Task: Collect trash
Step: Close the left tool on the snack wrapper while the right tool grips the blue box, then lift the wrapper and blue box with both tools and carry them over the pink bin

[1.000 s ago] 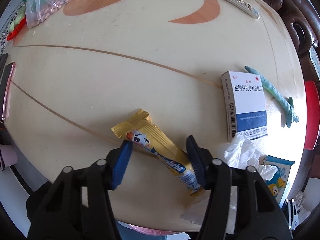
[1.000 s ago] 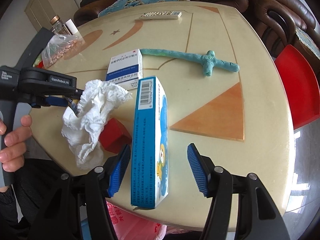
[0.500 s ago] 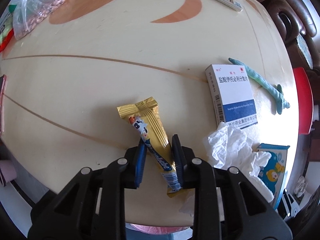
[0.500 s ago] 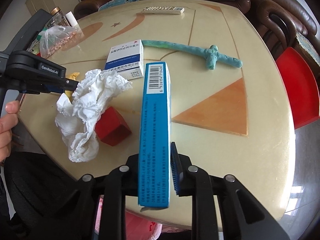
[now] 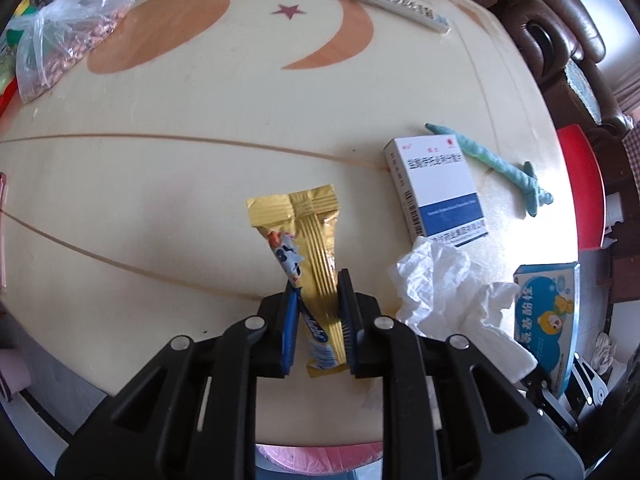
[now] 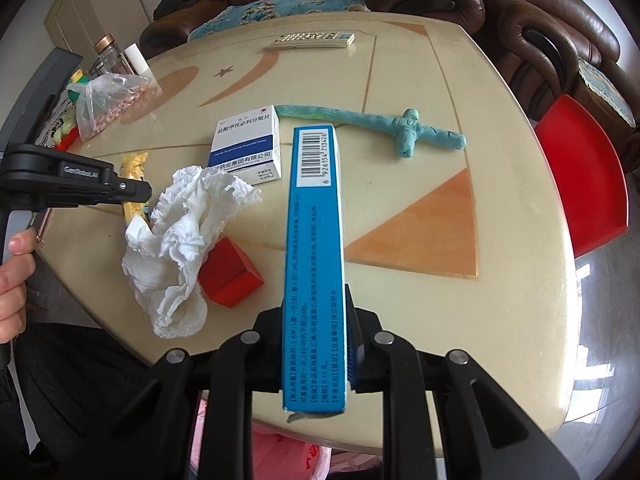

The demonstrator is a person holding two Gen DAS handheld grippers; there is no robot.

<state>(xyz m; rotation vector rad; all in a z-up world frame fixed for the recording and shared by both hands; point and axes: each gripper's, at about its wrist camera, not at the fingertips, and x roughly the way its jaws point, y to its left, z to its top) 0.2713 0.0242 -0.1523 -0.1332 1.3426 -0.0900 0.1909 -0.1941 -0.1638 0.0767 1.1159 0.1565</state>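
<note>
Your left gripper point(image 5: 318, 312) is clamped on the gold snack wrapper point(image 5: 308, 248); the blue pads point(image 5: 345, 312) pinch its lower half, the crimped top sticks out forward over the table point(image 5: 200, 128), and the printing near the pads is partly covered. Whether the wrapper clears the tabletop, can't tell. Your right gripper point(image 6: 316, 332) is closed on the blue carton point(image 6: 316, 240), held edge-up with the barcode end away from you; the left pad is hidden behind the carton, only the right pad point(image 6: 350, 340) shows, and the torn near end hangs past the table edge. In the left view this carton is cut by the frame's dark rim. Crumpled white tissue point(image 6: 180, 244) lies between the two grippers and covers part of the red block point(image 6: 230, 276) and the wrapper's lower end. White-and-blue medicine box point(image 6: 248, 146) lies flat just beyond the tissue; the teal clay cross point(image 6: 404, 132) sits behind it. Remote control point(image 6: 314, 39) lies at the far edge. Clear bag of pinkish bits point(image 5: 68, 44) sits far left; its contents are too blurry to name. Something pink point(image 6: 280, 452) below the near table edge is mostly hidden by the grippers. Your left hand point(image 6: 12, 280) is cropped at the frame edge.
</note>
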